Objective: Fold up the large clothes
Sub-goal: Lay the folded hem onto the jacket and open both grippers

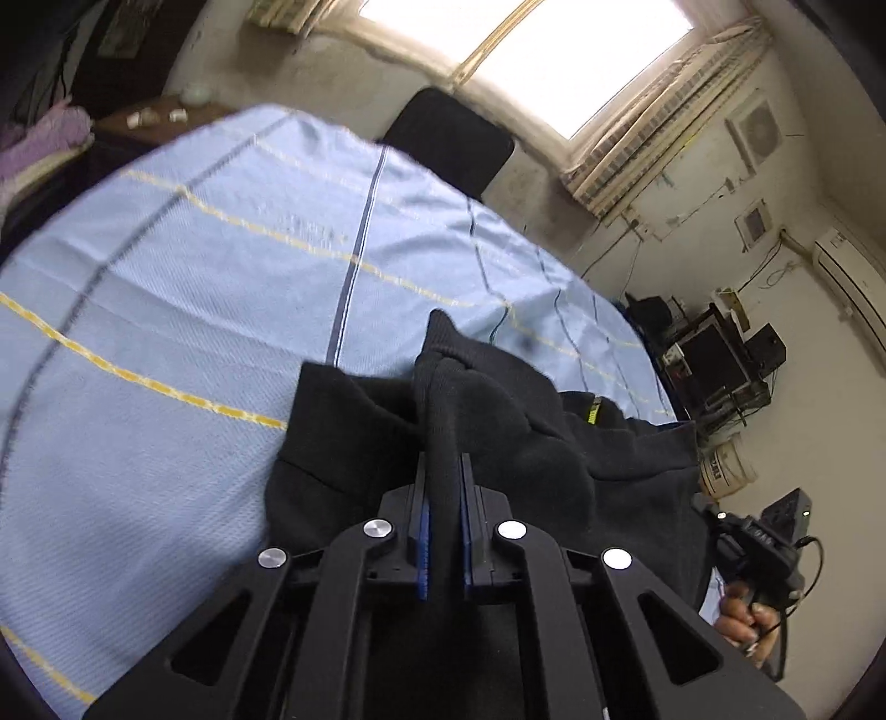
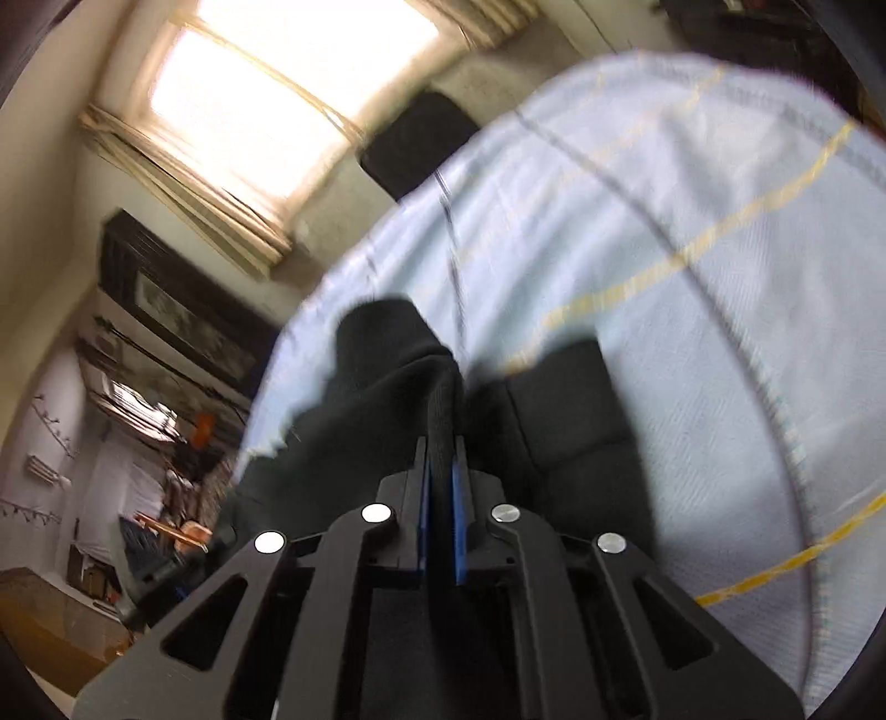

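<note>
A large black garment (image 1: 498, 432) lies partly on a bed with a light blue sheet (image 1: 194, 277). My left gripper (image 1: 443, 465) is shut on a ribbed edge of the garment, which stands up between the fingers. In the right wrist view my right gripper (image 2: 441, 448) is shut on another fold of the same black garment (image 2: 398, 376), lifted above the blue sheet (image 2: 692, 360). The right gripper's body and the hand holding it show at the lower right of the left wrist view (image 1: 764, 548).
The sheet has yellow and dark stripes. A black chair back (image 1: 448, 138) stands beyond the bed under a bright window (image 1: 526, 50). Cluttered shelves and a white bucket (image 1: 725, 465) stand to the right. Purple cloth (image 1: 44, 144) is piled at the far left.
</note>
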Motion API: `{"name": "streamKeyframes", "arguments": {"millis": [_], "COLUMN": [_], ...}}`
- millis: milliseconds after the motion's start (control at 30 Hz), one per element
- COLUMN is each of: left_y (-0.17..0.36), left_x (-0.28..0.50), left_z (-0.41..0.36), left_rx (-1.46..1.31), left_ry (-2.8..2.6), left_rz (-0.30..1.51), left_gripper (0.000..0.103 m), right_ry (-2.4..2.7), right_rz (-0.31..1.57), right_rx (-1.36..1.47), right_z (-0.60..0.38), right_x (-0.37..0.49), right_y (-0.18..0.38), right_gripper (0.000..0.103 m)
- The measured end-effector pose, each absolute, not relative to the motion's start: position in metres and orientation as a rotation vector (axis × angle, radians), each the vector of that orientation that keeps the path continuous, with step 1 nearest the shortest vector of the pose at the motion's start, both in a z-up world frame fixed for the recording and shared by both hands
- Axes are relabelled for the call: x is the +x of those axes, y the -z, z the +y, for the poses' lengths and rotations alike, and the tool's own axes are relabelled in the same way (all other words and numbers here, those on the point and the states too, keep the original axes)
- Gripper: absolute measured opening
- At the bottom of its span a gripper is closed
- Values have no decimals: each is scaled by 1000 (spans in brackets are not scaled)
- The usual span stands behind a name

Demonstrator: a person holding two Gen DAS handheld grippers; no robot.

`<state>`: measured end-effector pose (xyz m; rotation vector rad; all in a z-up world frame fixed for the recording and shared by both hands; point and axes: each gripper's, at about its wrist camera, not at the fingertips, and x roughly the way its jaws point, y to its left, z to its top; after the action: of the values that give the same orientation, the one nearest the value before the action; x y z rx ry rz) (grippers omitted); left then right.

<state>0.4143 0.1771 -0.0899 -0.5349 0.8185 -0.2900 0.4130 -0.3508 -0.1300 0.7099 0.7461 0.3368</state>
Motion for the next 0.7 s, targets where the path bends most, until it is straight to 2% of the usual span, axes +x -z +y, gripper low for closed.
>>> {"name": "streamKeyframes", "arguments": {"millis": [100, 233, 433, 467, 500, 567, 700], "left_y": [92, 134, 132, 125, 118, 95, 57], "left_x": [415, 435, 434, 428, 422, 407, 393], "left_z": [171, 163, 173, 178, 181, 182, 157], "left_rx": [-484, -473, -532, -541, -532, -495, -465], "left_ry": [254, 228, 253, 243, 227, 201, 288], "left_rz": [828, 938, 927, 904, 880, 804, 737], "left_gripper": [8, 9, 13, 14, 18, 37, 41], "right_ry": [-315, -229, -240, -248, -249, -224, -268], "right_rz": [730, 881, 883, 878, 865, 796, 663], "right_rx": [667, 660, 650, 677, 703, 683, 590], "right_z": [-353, -352, -351, -355, -359, -364, -343], "right_x": [406, 425, 431, 430, 427, 419, 396], "right_y": [119, 163, 172, 171, 169, 152, 112], "right_gripper": [5, 5, 8, 8, 15, 16, 15]}}
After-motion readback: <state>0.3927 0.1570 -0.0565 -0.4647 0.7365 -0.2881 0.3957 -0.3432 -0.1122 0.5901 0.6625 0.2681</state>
